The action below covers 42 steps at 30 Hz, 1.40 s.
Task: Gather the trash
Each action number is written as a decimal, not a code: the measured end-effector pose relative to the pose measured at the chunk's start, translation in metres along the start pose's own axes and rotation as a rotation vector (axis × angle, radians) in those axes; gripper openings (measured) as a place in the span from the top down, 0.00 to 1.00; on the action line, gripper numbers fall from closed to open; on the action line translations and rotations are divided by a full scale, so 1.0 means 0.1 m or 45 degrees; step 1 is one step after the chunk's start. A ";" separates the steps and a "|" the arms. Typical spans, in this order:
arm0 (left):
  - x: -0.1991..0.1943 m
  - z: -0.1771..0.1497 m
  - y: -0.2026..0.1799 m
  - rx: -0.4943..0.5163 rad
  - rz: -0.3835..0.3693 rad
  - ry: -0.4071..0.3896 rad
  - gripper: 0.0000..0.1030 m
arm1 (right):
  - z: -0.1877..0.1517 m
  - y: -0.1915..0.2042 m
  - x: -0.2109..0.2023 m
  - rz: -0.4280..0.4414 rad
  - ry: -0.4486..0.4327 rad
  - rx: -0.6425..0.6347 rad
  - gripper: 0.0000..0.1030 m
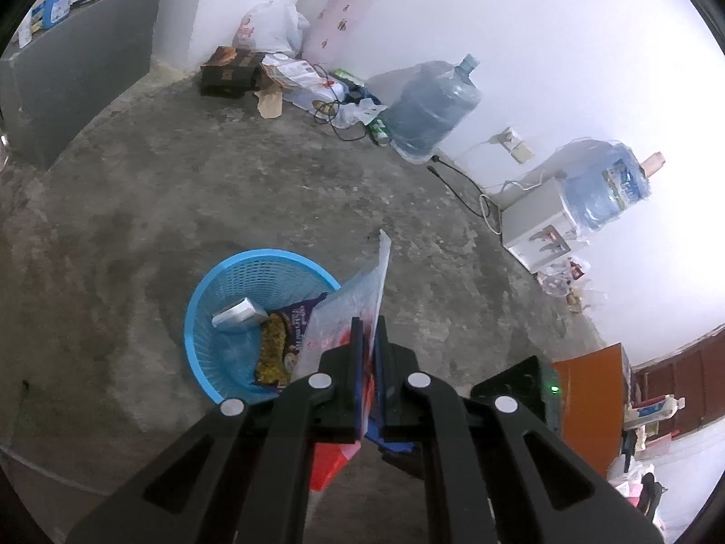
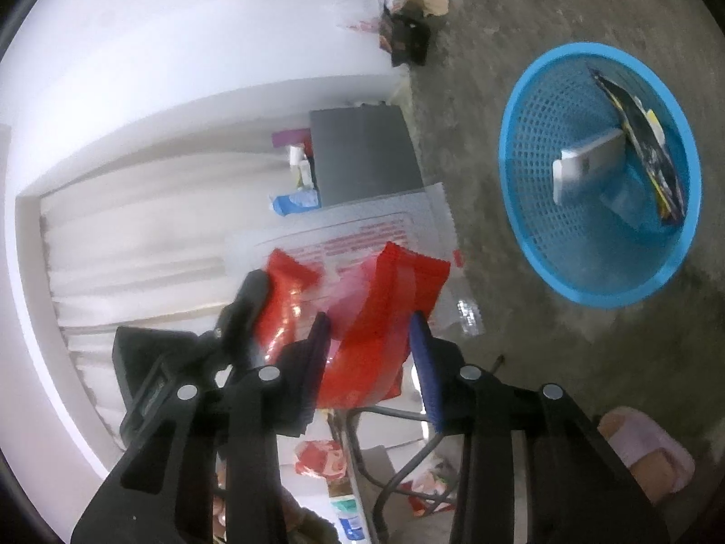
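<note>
The left tool (image 1: 369, 335) pinches the plastic wrapper (image 1: 358, 299) tight beside the blue basket (image 1: 199, 299). The right tool (image 2: 369, 331) stands open around it. Dropped here, it may land on the floor (image 1: 226, 190).

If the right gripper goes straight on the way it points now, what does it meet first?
The red and clear plastic wrapper, which already sits between the fingers of the right gripper, with the left gripper holding its other end. Behind it is probably the white curtain, though depth is unclear.

Red-and-clear wrapper's (image 1: 349, 313) lower part behind the left tool (image 1: 369, 331).
</note>
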<state>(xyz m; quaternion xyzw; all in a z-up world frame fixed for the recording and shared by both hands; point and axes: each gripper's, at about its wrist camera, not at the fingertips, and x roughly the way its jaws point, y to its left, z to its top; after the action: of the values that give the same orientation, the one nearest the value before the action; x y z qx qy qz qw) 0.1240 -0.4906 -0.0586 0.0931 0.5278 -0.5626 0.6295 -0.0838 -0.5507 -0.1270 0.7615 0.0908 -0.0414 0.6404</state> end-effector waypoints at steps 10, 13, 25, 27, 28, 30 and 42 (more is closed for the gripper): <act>0.02 -0.04 -0.09 0.033 -0.042 0.022 0.96 | 0.05 -0.05 -0.03 0.073 -0.006 0.065 0.51; 0.06 -0.04 -0.12 0.042 -0.038 0.029 0.96 | 0.08 -0.05 -0.04 0.069 -0.011 0.068 0.62; 0.24 0.00 0.10 -0.039 0.131 0.056 0.33 | 0.48 -0.34 0.11 -0.305 -0.102 0.059 0.68; 0.20 -0.02 0.13 -0.033 0.141 0.055 0.33 | 0.54 -0.45 0.19 -0.419 -0.086 0.053 0.61; 0.18 -0.03 0.14 -0.027 0.150 0.054 0.32 | 0.55 -0.47 0.21 -0.487 -0.098 0.035 0.51; 0.11 -0.04 0.16 -0.012 0.176 0.045 0.32 | 0.55 -0.50 0.25 -0.618 -0.123 -0.019 0.33; -0.76 -0.27 0.02 0.104 0.191 -0.106 0.32 | 0.17 -0.07 0.06 -0.712 -0.187 -0.272 0.27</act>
<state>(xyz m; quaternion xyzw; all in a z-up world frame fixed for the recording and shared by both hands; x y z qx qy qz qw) 0.1255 -0.4246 -0.0126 0.1343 0.4693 -0.5383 0.6870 -0.0788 -0.5655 -0.1379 0.6305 0.2541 -0.2611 0.6854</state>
